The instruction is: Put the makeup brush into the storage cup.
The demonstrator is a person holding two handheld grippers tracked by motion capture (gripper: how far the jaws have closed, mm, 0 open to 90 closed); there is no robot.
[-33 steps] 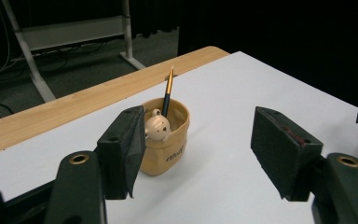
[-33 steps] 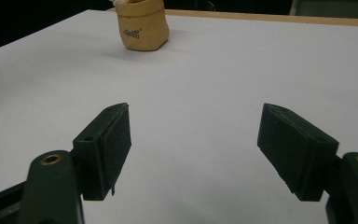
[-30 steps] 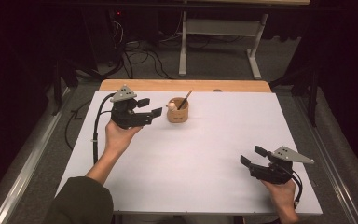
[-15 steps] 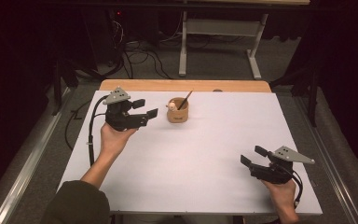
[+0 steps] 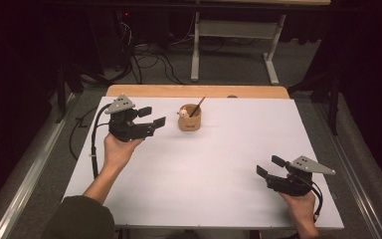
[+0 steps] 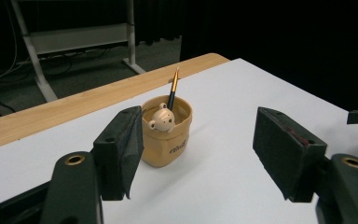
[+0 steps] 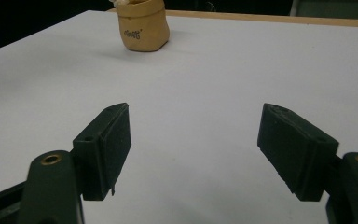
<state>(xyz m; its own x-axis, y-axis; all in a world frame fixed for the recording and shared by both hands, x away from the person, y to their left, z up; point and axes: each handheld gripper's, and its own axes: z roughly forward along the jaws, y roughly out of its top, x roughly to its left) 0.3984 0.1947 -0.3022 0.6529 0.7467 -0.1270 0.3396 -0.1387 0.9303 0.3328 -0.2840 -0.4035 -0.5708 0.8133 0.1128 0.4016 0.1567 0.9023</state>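
A small tan cup [image 5: 189, 121] [image 6: 167, 135] [image 7: 142, 27] stands on the white table top [image 5: 219, 164] toward the back, left of centre. A little bear figure [image 6: 161, 120] and a dark pencil [image 6: 173, 87] stick out of it. My left gripper [image 5: 152, 117] [image 6: 200, 154] hovers just left of the cup, open, jaws pointing at it with nothing between them. My right gripper [image 5: 269, 167] [image 7: 196, 154] is held near the front right of the table, open and empty, jaws facing left toward the cup far off.
A wooden strip [image 5: 199, 91] runs along the table's back edge. Behind it stand a white metal frame [image 5: 234, 45] and cables on the floor [image 5: 144, 59]. A metal rail [image 5: 35, 169] lies along the left side. Black cables trail from both grippers.
The left gripper has drifted a little to the left and away from the cup. The right gripper has stayed where it was.
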